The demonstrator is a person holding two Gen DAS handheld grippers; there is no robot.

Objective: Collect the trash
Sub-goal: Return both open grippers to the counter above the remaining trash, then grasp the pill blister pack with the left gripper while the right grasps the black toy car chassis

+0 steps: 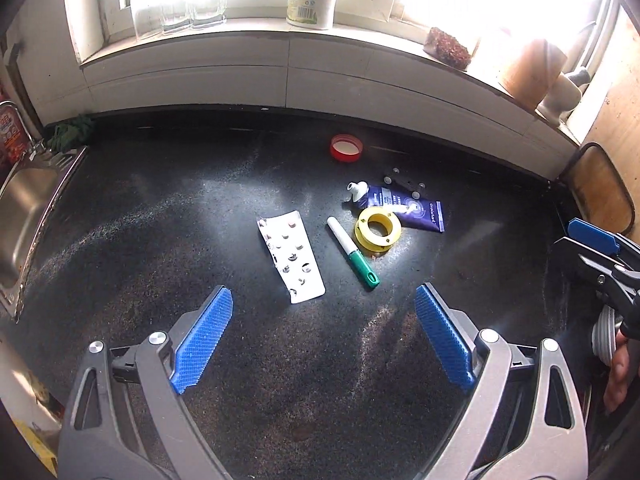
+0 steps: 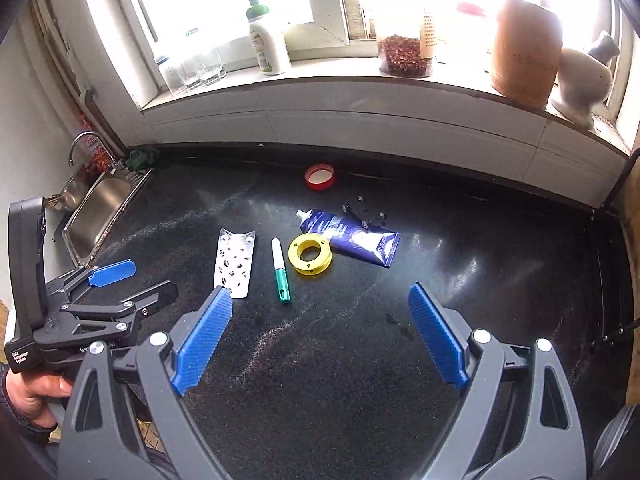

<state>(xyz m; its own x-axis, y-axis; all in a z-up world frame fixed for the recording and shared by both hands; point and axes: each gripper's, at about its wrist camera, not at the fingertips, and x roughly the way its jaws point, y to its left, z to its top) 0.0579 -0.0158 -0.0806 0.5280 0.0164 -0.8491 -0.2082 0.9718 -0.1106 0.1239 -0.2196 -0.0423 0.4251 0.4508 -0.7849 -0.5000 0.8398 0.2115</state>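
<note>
Both tongs hang released above a black speckled counter (image 1: 160, 208), blue pads spread wide and nothing between them: the left tongs (image 1: 324, 340) and the right tongs (image 2: 320, 336). From the right view the left tool shows at the lower left, a hand (image 2: 28, 396) on its grip and a label reading "Data Acquisition System".

Just ahead of the left tongs lies a used pill strip (image 1: 291, 256), most pockets burst. Beside it to the right is a white marker with a green cap (image 1: 354, 253), then a yellow tape spool (image 1: 377, 229) touching a dark blue tube (image 1: 404, 204) whose lettering is too small to read. Small dark studs (image 1: 404, 184) sit behind the tube, and farther on, near the wall, a red lid (image 1: 346, 148) lies open side up.

Far left of the tongs is a steel sink (image 2: 100, 204) with a tap. Beyond everything, the bright windowsill (image 2: 320, 76) holds glasses (image 2: 196, 68), a white bottle with a green top (image 2: 266, 36), a jar of red flakes (image 2: 404, 56) and a wooden pot (image 2: 524, 52)
</note>
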